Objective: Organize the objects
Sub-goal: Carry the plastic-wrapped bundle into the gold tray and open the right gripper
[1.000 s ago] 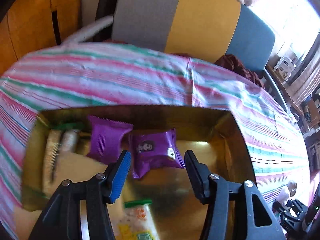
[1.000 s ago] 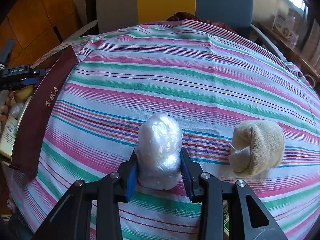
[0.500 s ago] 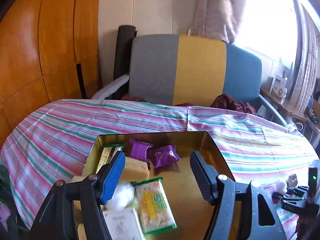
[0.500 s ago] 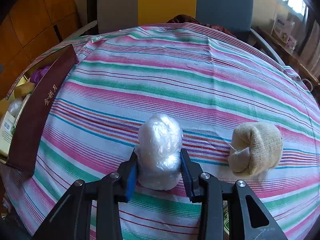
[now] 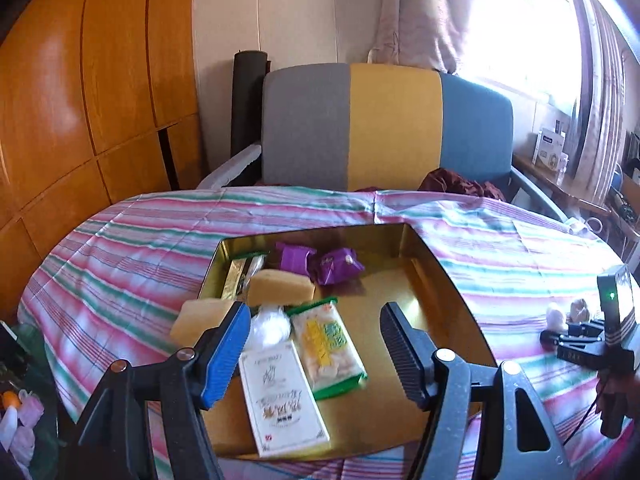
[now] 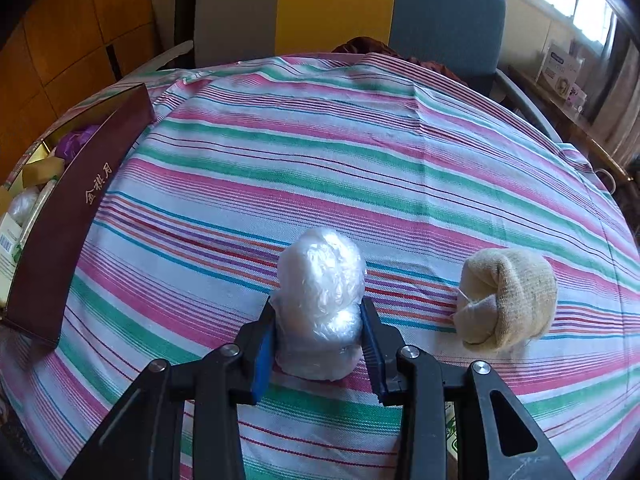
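Plastic-wrapped bundle (image 6: 320,312) is pinched between the two fingers of the right hand-held gripper (image 6: 318,344), low on its sides, while it rests on the striped cloth of the worktop (image 6: 360,168). This grip is unchanged from a second ago, and the bundle has not been lifted. Just to the right of the bundle, apart from it, a rolled sock (image 6: 508,296) lies on the cloth. Well to the left of the bundle, the box (image 6: 60,216) is seen with its dark red wall facing the camera.

The change is on the other side. A second ago the left hand-held gripper (image 5: 316,344) was held low inside the box, close over the purple packets (image 5: 316,260); it has since been drawn up and back, so that the whole gold interior (image 5: 400,304) is now looked down on from behind its near edge. Its fingers are spread wide and nothing is held between them. In the box, the packets are at the far end, with yellow blocks (image 5: 280,288), a white ball (image 5: 272,324), a snack bag (image 5: 328,344) and a white carton (image 5: 280,392) nearer.

From this it is judged that a placement into the box has been finished on the left, and that the bundle is likely to be carried there next, with the sock left to follow.
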